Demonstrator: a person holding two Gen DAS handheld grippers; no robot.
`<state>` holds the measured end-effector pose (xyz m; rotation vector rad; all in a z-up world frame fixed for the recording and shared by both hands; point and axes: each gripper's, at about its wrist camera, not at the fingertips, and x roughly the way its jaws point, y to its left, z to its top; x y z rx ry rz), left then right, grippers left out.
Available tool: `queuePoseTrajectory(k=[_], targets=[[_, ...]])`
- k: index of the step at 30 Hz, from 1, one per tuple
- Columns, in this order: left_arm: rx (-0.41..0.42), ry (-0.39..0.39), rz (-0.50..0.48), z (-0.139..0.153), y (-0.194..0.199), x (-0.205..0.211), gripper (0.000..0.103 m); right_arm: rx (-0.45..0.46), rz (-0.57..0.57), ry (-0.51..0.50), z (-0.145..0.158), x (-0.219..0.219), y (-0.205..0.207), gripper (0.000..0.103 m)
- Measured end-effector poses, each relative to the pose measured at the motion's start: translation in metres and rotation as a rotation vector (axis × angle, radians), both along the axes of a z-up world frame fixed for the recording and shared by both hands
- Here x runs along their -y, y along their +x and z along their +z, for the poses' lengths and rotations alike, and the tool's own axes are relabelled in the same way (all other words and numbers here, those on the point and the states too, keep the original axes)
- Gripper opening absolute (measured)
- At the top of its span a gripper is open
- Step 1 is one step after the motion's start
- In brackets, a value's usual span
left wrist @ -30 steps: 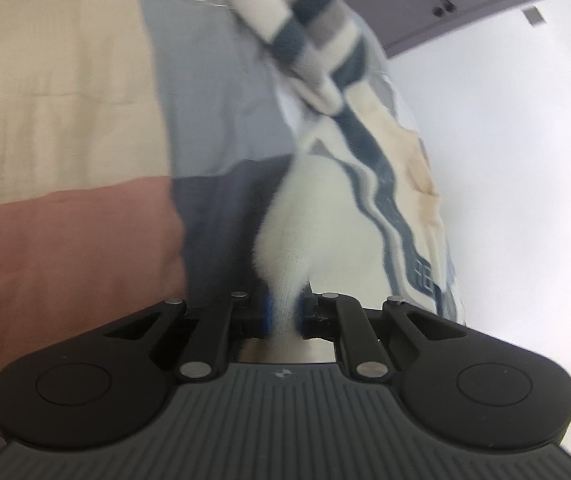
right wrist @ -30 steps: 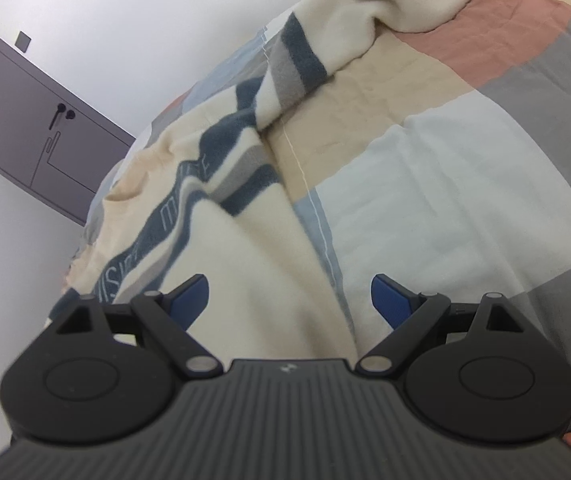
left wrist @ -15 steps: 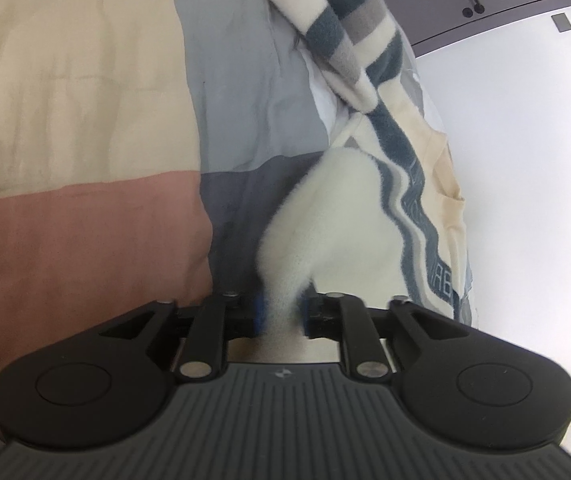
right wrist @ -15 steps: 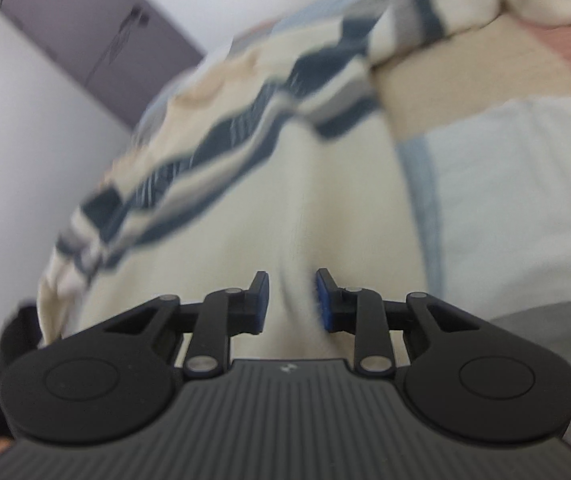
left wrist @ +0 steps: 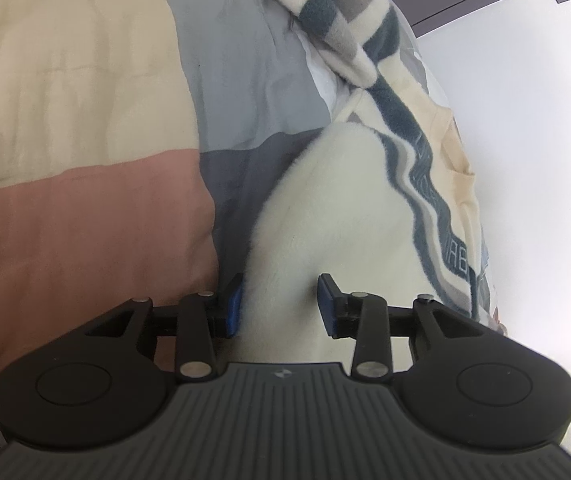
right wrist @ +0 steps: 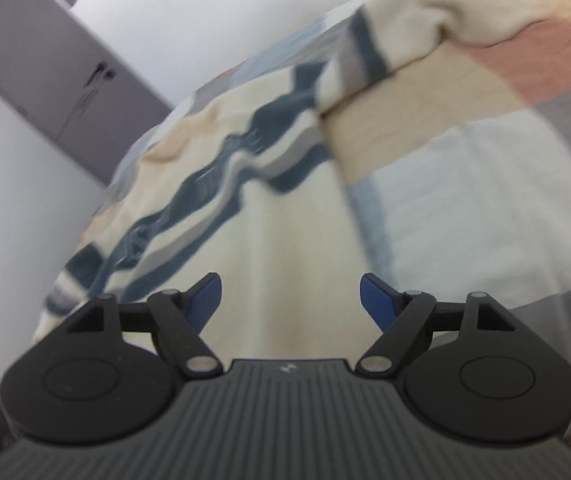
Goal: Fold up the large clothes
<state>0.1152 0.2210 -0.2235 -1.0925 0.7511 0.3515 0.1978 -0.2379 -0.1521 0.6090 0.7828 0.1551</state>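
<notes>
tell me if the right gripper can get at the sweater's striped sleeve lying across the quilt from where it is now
Probably yes. The right gripper is open, its jaws having just been opening, over the cream sweater body. The striped sleeve lies farther ahead on the quilt, with nothing visible between them.

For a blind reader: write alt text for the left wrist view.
The left gripper, jaws just opened, straddles a cream fleece sweater with dark blue-grey stripes, lying on a patchwork quilt of beige, pink and grey.
</notes>
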Motion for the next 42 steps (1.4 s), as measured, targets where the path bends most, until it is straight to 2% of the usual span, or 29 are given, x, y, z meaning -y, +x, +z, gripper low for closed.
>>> queuePoseTrajectory(k=[2, 5, 9, 14, 15, 16, 17, 18, 19, 21, 23, 26, 30, 32, 34, 37, 39, 40, 42], targets=[[-0.004, 0.006, -0.001, 0.000, -0.001, 0.001, 0.042, -0.051, -0.066, -0.031, -0.007, 0.008, 0.001, 0.079], [-0.005, 0.009, -0.003, 0.000, -0.001, 0.002, 0.042, -0.149, -0.111, 0.020, -0.025, 0.021, 0.004, 0.079], [-0.008, 0.014, -0.005, 0.000, 0.000, 0.002, 0.042, -0.232, -0.045, 0.096, -0.041, 0.011, 0.008, 0.078], [-0.017, 0.018, -0.007, -0.002, 0.002, 0.002, 0.042, -0.256, -0.008, 0.121, -0.046, -0.003, -0.002, 0.075], [-0.020, 0.020, -0.008, -0.002, 0.003, 0.003, 0.042, -0.254, -0.002, 0.113, -0.045, -0.005, -0.003, 0.069], [-0.024, 0.024, -0.011, -0.003, 0.004, 0.003, 0.042, -0.253, 0.007, 0.097, -0.044, -0.008, -0.003, 0.055], [-0.028, 0.030, -0.014, -0.003, 0.005, 0.004, 0.042, -0.254, 0.018, 0.076, -0.042, -0.010, -0.002, 0.047], [-0.032, 0.037, -0.015, -0.003, 0.005, 0.005, 0.042, -0.251, 0.033, 0.059, -0.041, -0.012, -0.002, 0.029], [-0.036, 0.047, -0.011, -0.003, 0.005, 0.005, 0.041, -0.245, 0.054, 0.054, -0.038, -0.014, -0.001, 0.021], [-0.036, 0.063, -0.015, -0.001, 0.006, 0.005, 0.036, -0.224, 0.077, 0.034, -0.029, -0.015, 0.000, 0.018], [-0.027, 0.069, -0.022, 0.001, 0.004, 0.004, 0.019, -0.183, 0.103, 0.007, -0.015, -0.015, 0.000, 0.017], [0.030, 0.060, -0.023, 0.015, -0.007, 0.006, 0.010, -0.139, 0.132, -0.029, 0.008, -0.009, -0.002, 0.016], [0.074, 0.054, -0.049, 0.035, -0.021, 0.011, 0.009, -0.157, 0.155, -0.044, 0.029, 0.005, 0.000, 0.016], [0.071, 0.083, -0.052, 0.040, -0.026, 0.013, 0.009, -0.172, 0.161, -0.093, 0.032, 0.006, 0.003, 0.016], [0.042, 0.117, -0.067, 0.038, -0.026, 0.016, 0.009, -0.201, 0.153, -0.123, 0.024, 0.008, 0.006, 0.017], [-0.002, 0.110, -0.091, 0.030, -0.021, 0.018, 0.010, -0.295, 0.118, -0.144, 0.001, 0.006, 0.014, 0.017], [-0.016, 0.118, -0.114, 0.030, -0.020, 0.019, 0.010, -0.304, 0.107, -0.150, -0.004, 0.004, 0.016, 0.020], [-0.015, 0.136, -0.127, 0.031, -0.019, 0.021, 0.012, -0.299, 0.099, -0.159, -0.004, 0.003, 0.015, 0.022], [-0.015, 0.178, -0.144, 0.037, -0.020, 0.027, 0.030, -0.290, 0.093, -0.186, -0.002, 0.002, 0.014, 0.028]])
